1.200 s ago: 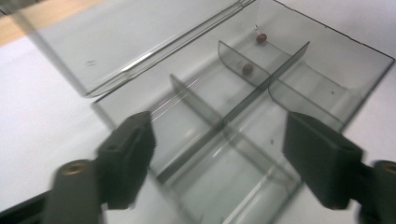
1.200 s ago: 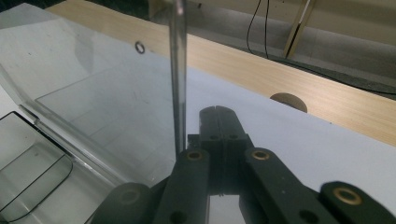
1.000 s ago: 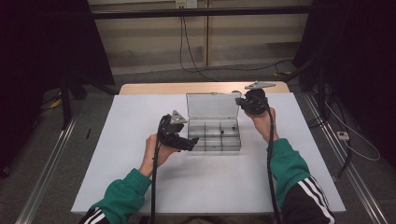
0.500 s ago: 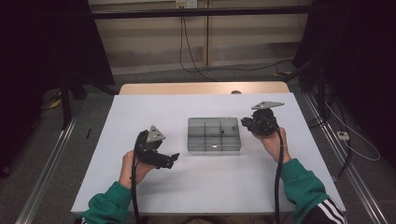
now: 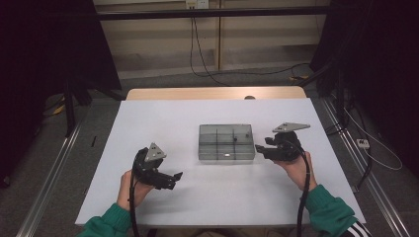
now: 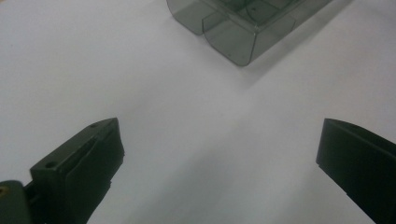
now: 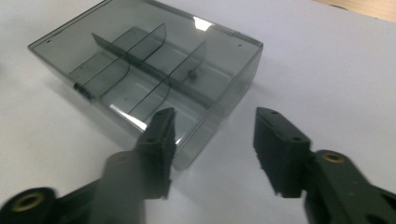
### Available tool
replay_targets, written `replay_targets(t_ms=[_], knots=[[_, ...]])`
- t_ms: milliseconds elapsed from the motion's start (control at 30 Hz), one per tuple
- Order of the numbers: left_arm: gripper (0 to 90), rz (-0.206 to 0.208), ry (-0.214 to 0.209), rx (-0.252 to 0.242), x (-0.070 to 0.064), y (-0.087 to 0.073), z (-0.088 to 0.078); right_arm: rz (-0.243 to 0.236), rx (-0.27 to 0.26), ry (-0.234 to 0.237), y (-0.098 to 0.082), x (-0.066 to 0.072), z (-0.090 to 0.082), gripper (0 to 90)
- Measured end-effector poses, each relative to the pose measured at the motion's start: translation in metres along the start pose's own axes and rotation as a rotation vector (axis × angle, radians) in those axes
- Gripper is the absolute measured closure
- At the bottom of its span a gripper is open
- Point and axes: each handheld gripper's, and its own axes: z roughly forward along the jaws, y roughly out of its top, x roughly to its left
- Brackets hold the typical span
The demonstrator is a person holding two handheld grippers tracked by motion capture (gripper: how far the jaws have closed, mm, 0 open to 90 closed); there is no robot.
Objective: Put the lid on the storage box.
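A smoky clear compartment box (image 5: 226,142) lies shut in the middle of the white table (image 5: 163,123). A small dark bead (image 7: 192,73) rests in one of its cells. My left gripper (image 5: 177,178) hovers low to the front left of the box (image 6: 233,28), well apart from it. Its jaws have just been opening and stand wide (image 6: 219,140) over bare table. My right gripper (image 5: 258,148) sits just off the right end of the box (image 7: 140,60). Its jaws have just been opening too and stand apart (image 7: 212,123) with nothing between them.
A wooden strip (image 5: 212,93) runs along the table's far edge, with a small dark object (image 5: 250,97) on it. Cables trail over the floor behind. Metal rails (image 5: 54,168) flank both sides of the table.
The box lid stood up a second ago and now lies shut. My right gripper came away from the lid toward the near right and opened. My left gripper drew back to the near left.
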Motion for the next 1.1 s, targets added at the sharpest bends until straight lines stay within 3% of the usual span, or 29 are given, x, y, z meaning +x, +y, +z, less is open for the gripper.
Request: replay_targets(t_ms=[133, 367, 733, 1100], knots=[[0.0, 0.003, 0.005, 0.002, -0.001, -0.004, -0.005, -0.024, 0.007, 0.014, -0.006, 0.006, -0.008, 27.9], [0.0, 0.006, 0.018, 0.000, -0.001, -0.014, -0.013, -0.043, 0.010, 0.071, -0.018, 0.016, -0.023, 13.8], [0.0, 0.016, 0.045, -0.010, -0.005, -0.028, -0.024, -0.070, 0.029, 0.098, -0.044, 0.035, -0.037, 3.7], [0.0, 0.020, 0.050, -0.003, -0.012, -0.046, -0.035, -0.115, 0.068, 0.115, -0.066, 0.053, -0.046, 0.0]])
